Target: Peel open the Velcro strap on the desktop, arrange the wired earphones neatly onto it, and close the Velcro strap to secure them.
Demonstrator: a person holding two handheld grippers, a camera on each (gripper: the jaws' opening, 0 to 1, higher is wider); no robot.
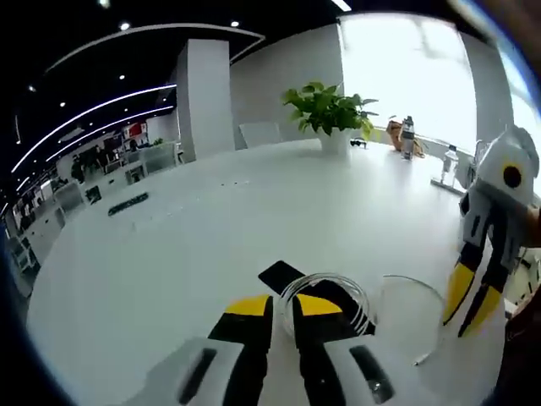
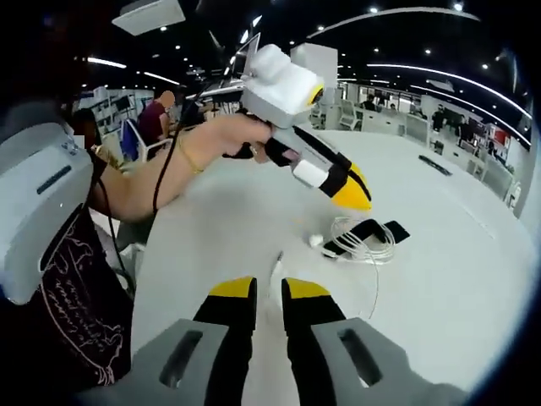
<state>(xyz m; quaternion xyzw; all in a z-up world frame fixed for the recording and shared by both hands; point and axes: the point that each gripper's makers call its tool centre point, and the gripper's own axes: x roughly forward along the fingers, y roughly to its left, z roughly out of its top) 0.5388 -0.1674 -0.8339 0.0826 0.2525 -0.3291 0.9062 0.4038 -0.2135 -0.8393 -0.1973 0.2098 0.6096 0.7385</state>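
Setting: a wide white tabletop [image 1: 169, 254] in an open office, with a potted plant [image 1: 331, 114] at its far edge.

Velcro strap: a dark flat strip [image 2: 372, 233] lying on the tabletop. In the right gripper view its long axis runs from lower left to upper right. In the left gripper view it [image 1: 283, 276] runs on a slant under the cable.

Earphones: a loose coil of white cable [image 2: 362, 241] lying across the strap, with a small white earbud [image 2: 316, 240] just beside it and a cable tail trailing off toward the right tool. In the left gripper view the coil [image 1: 330, 296] sits right at the tips of the left tool.

Left tool: the left tool [image 1: 282, 306] has yellow-tipped jaws nearly together with only a narrow gap. It holds nothing that can be seen. Seen from the right gripper view, it [image 2: 353, 191] hovers just above the coil, pointing down at it, held by a person's hand [image 2: 241, 139].

Right tool: the right tool [image 2: 269, 290] has jaws slightly parted and empty. It sits back from the coil, with bare tabletop between. From the left gripper view it [image 1: 471, 300] hangs to the right, tips down, near the cable tail.

Key relation: the left tool is the nearer one. The strap and coil lie directly ahead of and below it, so it seems best placed to reach a strap end.

Progress, as a judgement: the cable is on the strap, and the strap looks not yet closed.
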